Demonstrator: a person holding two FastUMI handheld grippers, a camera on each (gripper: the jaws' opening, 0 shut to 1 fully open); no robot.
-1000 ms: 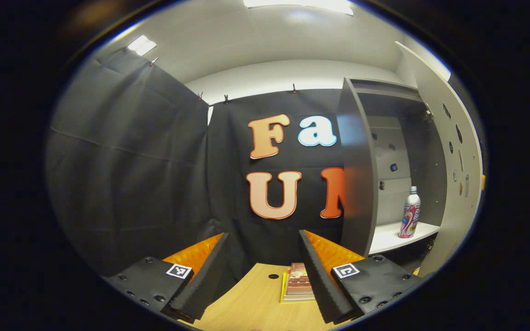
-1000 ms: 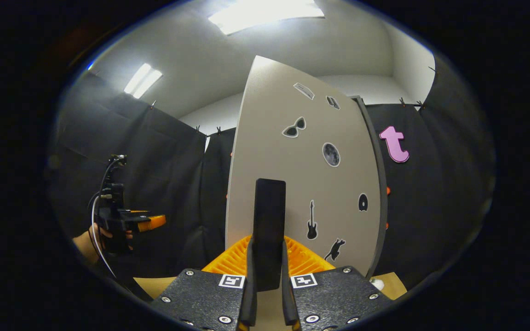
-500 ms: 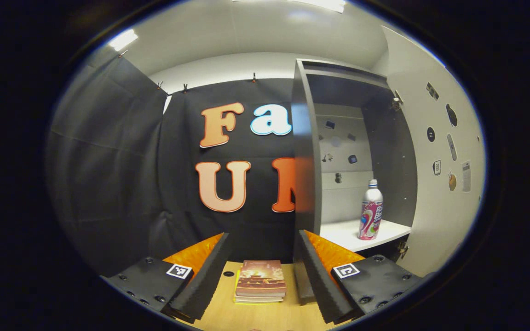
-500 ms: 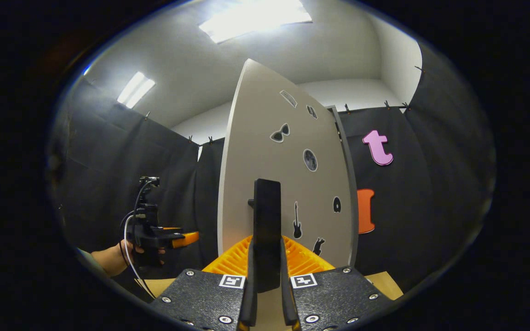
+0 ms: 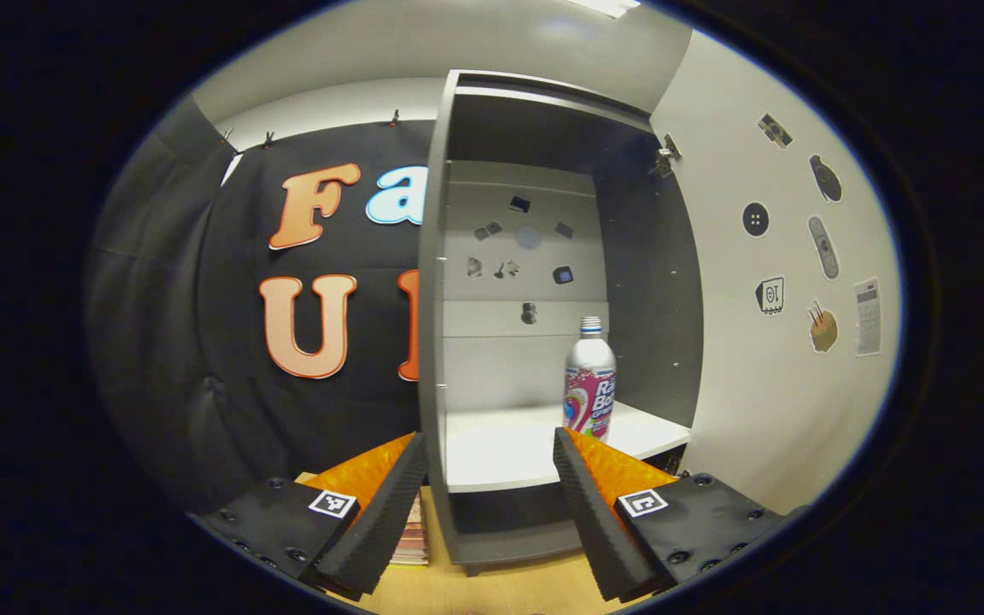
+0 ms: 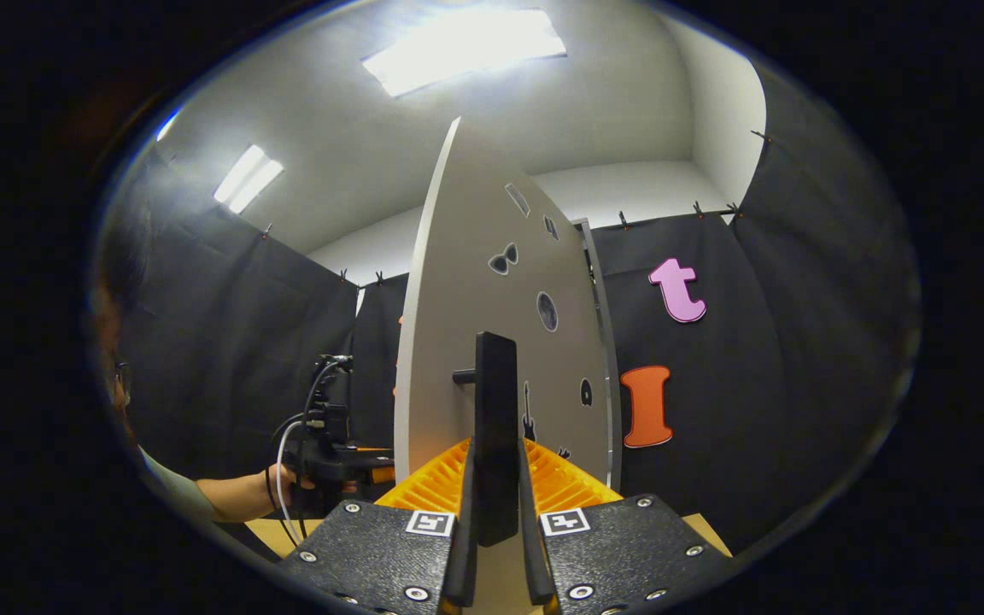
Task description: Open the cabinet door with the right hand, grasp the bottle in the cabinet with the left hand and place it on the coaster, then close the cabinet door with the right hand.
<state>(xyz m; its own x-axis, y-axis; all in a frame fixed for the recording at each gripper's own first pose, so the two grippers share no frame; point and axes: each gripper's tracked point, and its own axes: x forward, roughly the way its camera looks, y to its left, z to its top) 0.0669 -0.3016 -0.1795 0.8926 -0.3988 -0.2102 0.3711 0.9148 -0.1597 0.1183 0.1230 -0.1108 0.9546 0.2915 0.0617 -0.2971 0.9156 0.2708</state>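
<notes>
Grey cabinet (image 5: 432, 342) taken as the landmark. Its pale grey door with small stickers (image 5: 765, 342) stands swung wide, off the cabinet's right side in the left gripper view — presumably held there so the interior stays clear for the reach.

Right gripper (image 6: 496, 521): fingers pressed in on the door's flat black handle (image 6: 496, 427), one on each side. Judged purpose: pinning the door open.

Left gripper (image 5: 488, 504): fingers spread wide, nothing between them, just in front of the cabinet and aimed at the white shelf (image 5: 509, 448). The wide spread looks right for taking a round body.

One white bottle with a pink-and-blue label and pale cap (image 5: 589, 384) — upright on that shelf, toward the right inner wall, well apart from the left gripper. Not yet grasped.

Counts: one bottle, one shelf, one door, two grippers. A short stack of books (image 5: 411, 534) lies on the wooden table (image 5: 500, 589) at the cabinet's lower left.

Step judged: door opened; reach into the cabinet under way.
</notes>
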